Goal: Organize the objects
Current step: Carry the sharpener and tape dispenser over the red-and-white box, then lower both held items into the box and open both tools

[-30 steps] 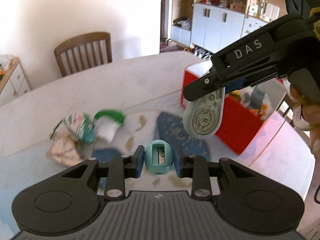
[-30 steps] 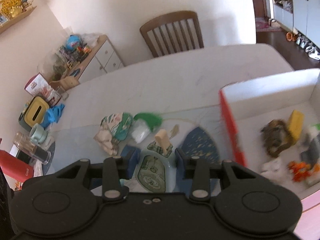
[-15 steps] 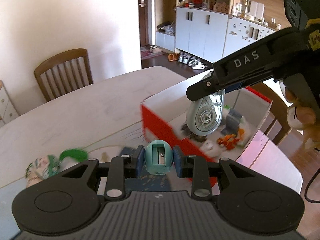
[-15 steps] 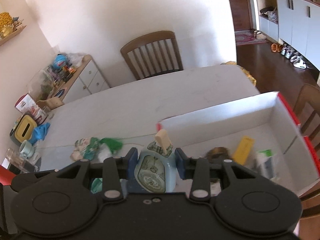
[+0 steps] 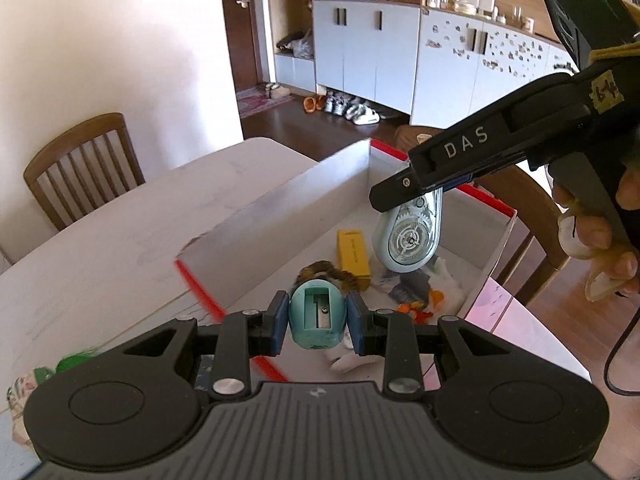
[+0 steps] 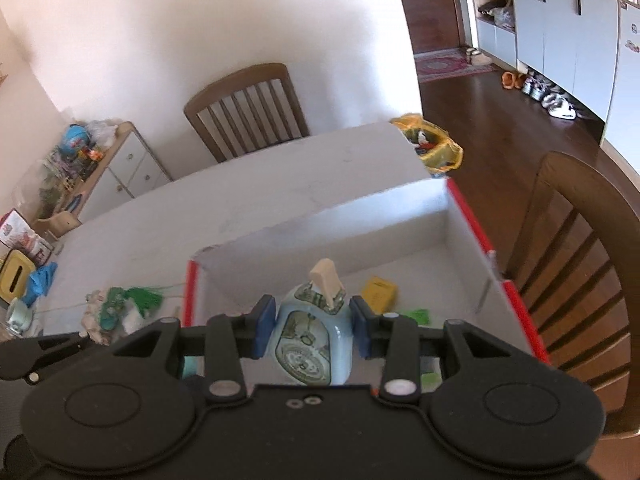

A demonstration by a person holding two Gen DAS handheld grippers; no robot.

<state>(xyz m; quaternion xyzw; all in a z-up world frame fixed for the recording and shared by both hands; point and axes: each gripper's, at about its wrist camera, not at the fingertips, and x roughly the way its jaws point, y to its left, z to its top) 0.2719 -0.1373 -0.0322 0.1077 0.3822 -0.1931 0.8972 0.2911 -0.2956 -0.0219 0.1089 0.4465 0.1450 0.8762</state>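
A small teal plastic pencil sharpener (image 5: 317, 322) sits pinched between the left gripper (image 5: 318, 324) pads, above the near wall of the open red-and-white cardboard box (image 5: 280, 216). The right gripper (image 6: 308, 326) clamps a pale blue correction-tape dispenser (image 6: 310, 340) over the box interior, where a yellow rectangular carton (image 5: 353, 253) lies.

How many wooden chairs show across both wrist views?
2. One chair stands at the table's far side by the wall, also seen in the left view. The other chair stands beside the box's red edge. More may be hidden.
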